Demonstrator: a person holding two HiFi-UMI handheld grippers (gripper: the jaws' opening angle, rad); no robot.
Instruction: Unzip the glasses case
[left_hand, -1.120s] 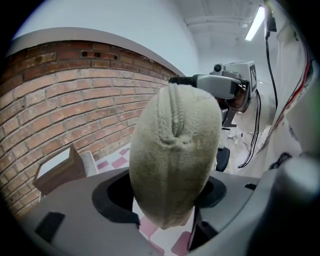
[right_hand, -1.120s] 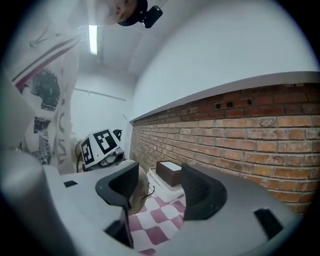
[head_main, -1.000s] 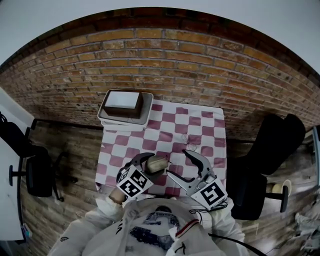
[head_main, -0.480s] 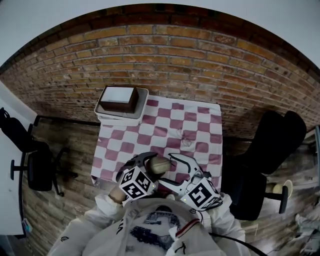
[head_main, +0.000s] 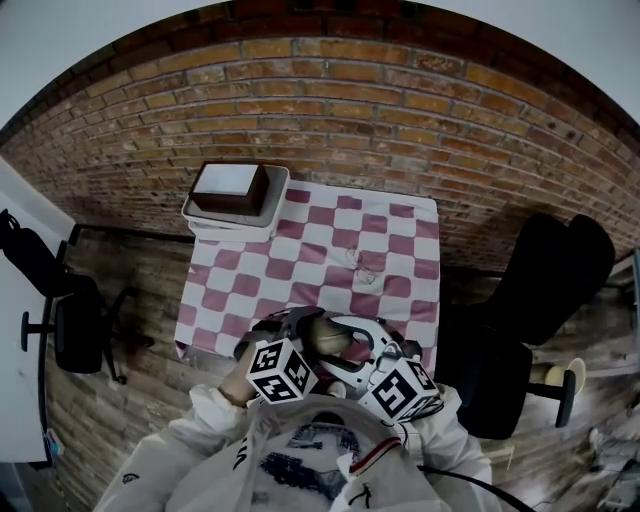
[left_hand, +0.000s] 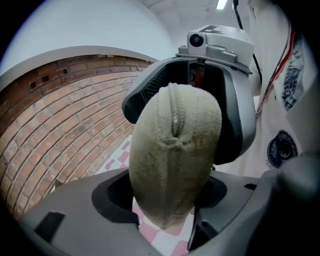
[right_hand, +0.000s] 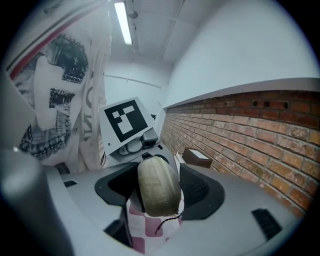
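The beige fabric glasses case (head_main: 325, 335) hangs above the near edge of the checked table, close to my chest. My left gripper (head_main: 300, 322) is shut on one end of it. In the left gripper view the case (left_hand: 175, 160) fills the gap between the pads, zip seam facing up. My right gripper (head_main: 352, 338) has just been closing its jaws around the other end. In the right gripper view its pads lie against both sides of the case (right_hand: 159, 187), with no gap showing. A thin dark cord (right_hand: 162, 226) dangles under the case.
The pink-and-white checked cloth (head_main: 330, 240) covers a small table against a brick wall. A brown box (head_main: 228, 188) sits in a white tray (head_main: 268, 215) at the far left corner. A black chair (head_main: 545, 290) stands to the right, another (head_main: 70, 335) to the left.
The right gripper swung left and down from beside the case until its jaws enclosed the case's free end. The left gripper shifted right with the case and rolled.
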